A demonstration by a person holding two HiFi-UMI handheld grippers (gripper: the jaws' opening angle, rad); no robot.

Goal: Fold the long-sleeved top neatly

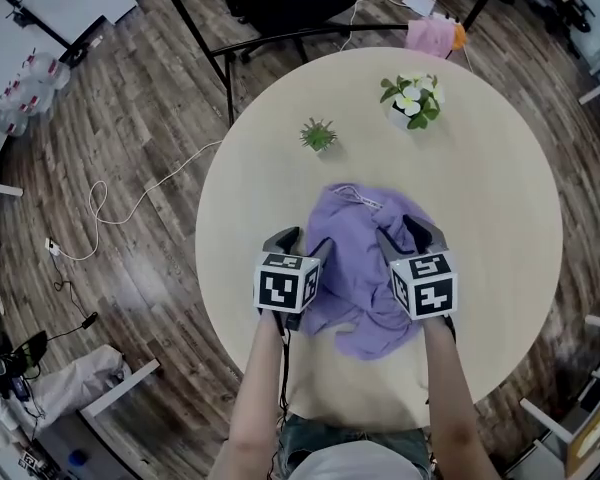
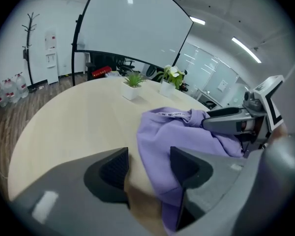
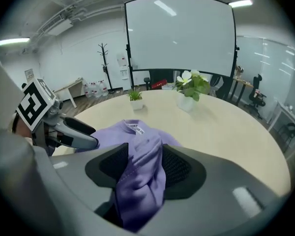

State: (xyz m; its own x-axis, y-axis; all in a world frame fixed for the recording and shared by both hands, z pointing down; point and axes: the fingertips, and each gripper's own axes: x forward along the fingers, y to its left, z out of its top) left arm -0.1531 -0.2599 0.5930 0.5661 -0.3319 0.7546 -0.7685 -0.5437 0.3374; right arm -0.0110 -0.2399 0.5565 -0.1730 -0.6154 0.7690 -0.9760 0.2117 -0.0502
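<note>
The left gripper point(image 2: 149, 162) has its jaws apart, and only the edge of the purple long-sleeved top point(image 1: 355, 258) lies against its right jaw, with bare table between them. The right gripper point(image 3: 145, 156) stands wide with a thick bunch of the same top filling the gap and touching both pads. The top lies crumpled on the near middle of the round beige table point(image 1: 500, 198), its collar on the far side. Farther off stand a small green potted plant point(image 1: 318, 135) and, to its right, a white-flowered potted plant point(image 1: 413, 98).
</note>
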